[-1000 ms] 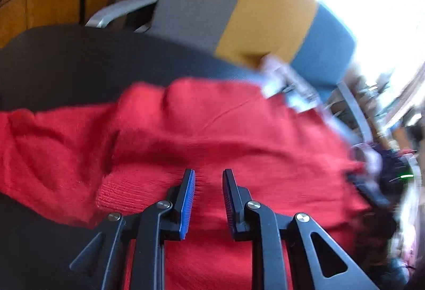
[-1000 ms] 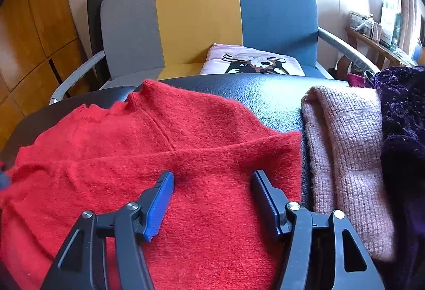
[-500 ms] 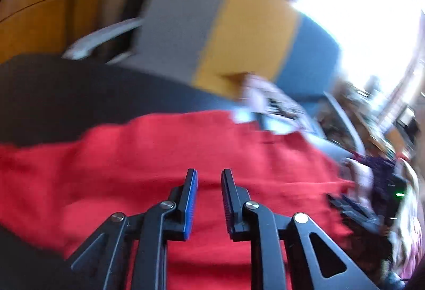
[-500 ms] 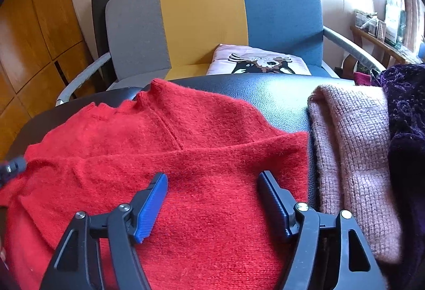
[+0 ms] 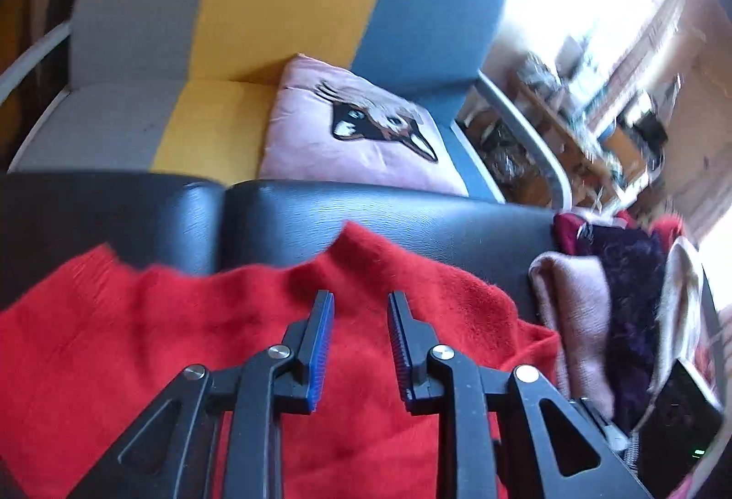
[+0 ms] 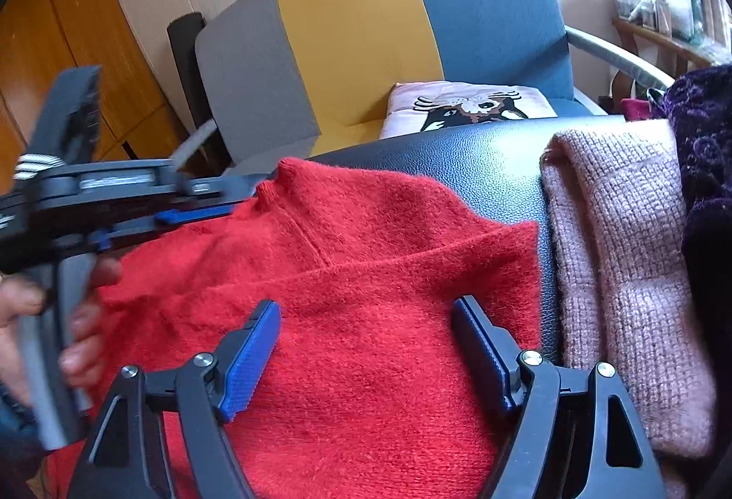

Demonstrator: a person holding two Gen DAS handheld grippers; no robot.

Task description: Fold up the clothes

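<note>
Each of the person's two handheld grippers is a black plastic frame of angular arms with triangular cut-outs, pinned at the joints by round silver screws; the left gripper (image 5: pixel 359 307) carries thin ribbed blue pads (image 5: pixel 321 343) on the inner faces of its fingers, and the right gripper (image 6: pixel 366 318) has a textured blue pad (image 6: pixel 249 366) on one finger and a darker one on the other. Seen side-on from the right wrist camera, the left gripper shows a grey handle, blue fittings and a black-and-white striped marking, with the person's hand (image 6: pixel 55 316) on it.
</note>
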